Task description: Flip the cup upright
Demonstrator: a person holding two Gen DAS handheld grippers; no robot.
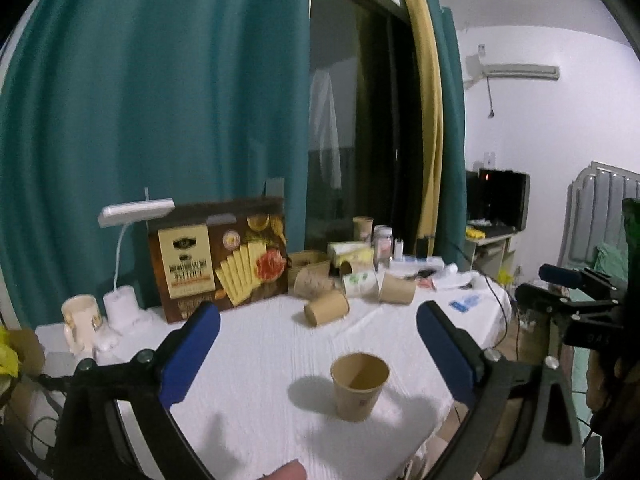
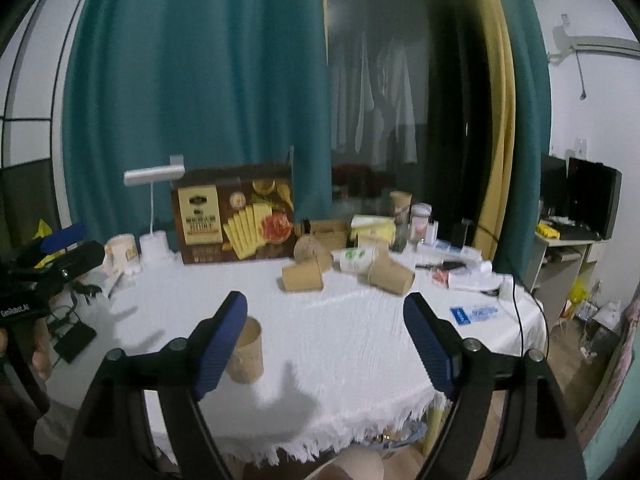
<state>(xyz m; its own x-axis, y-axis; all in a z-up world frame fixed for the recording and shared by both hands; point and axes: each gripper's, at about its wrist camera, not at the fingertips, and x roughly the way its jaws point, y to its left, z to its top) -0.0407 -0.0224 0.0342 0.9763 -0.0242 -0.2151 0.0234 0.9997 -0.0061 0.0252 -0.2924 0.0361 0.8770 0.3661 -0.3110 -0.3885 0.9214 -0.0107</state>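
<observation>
A brown paper cup (image 1: 360, 386) stands upright, mouth up, on the white tablecloth (image 1: 256, 360), apart from both grippers. My left gripper (image 1: 318, 312) is open above and in front of it, with nothing between the blue pads (image 1: 188, 356). In the right wrist view the same cup (image 2: 249, 356) is partly hidden behind the left finger of my right gripper (image 2: 325, 300), which is also open and holds nothing. Further back, more brown cups lie on their sides (image 1: 326, 308) (image 2: 390, 276).
A cracker box (image 1: 218, 260), a white desk lamp (image 1: 136, 210) and a mug (image 1: 80, 320) line the back left. Jars, cartons and papers (image 2: 420, 220) crowd the back right. A black cable (image 2: 520, 320) runs over the table's fringed right edge.
</observation>
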